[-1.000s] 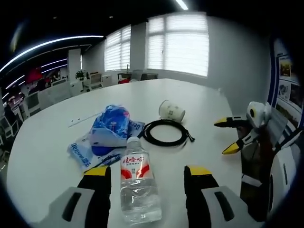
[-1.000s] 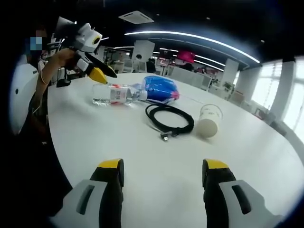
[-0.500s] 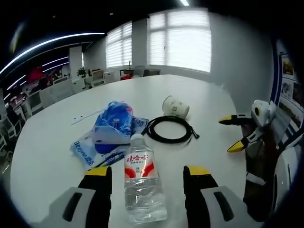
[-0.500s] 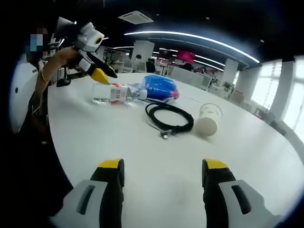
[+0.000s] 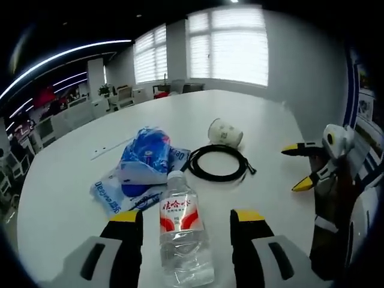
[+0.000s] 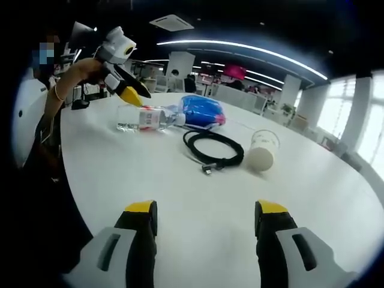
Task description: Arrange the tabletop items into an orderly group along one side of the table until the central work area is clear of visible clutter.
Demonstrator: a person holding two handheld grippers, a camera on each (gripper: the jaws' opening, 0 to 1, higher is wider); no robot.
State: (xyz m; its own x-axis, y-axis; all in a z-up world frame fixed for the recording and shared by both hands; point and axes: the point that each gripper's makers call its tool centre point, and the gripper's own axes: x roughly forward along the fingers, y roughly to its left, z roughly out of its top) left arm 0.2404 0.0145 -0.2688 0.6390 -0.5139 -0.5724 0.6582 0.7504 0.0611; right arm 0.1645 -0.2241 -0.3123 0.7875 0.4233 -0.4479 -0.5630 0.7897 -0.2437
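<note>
Left gripper view: both grippers' fingers spread; left (image 5: 186, 223) straddles water bottle (image 5: 183, 237)

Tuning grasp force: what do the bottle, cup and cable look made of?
Water bottle: clear thin plastic, glossy, see-through with a red and white label. Cup: looks like paper, matte white, on its side; coated or not, cannot tell. Cable: black coil, likely rubber or PVC jacket, slight sheen, with a plug end. The left gripper is open, straddling the bottle.
</note>
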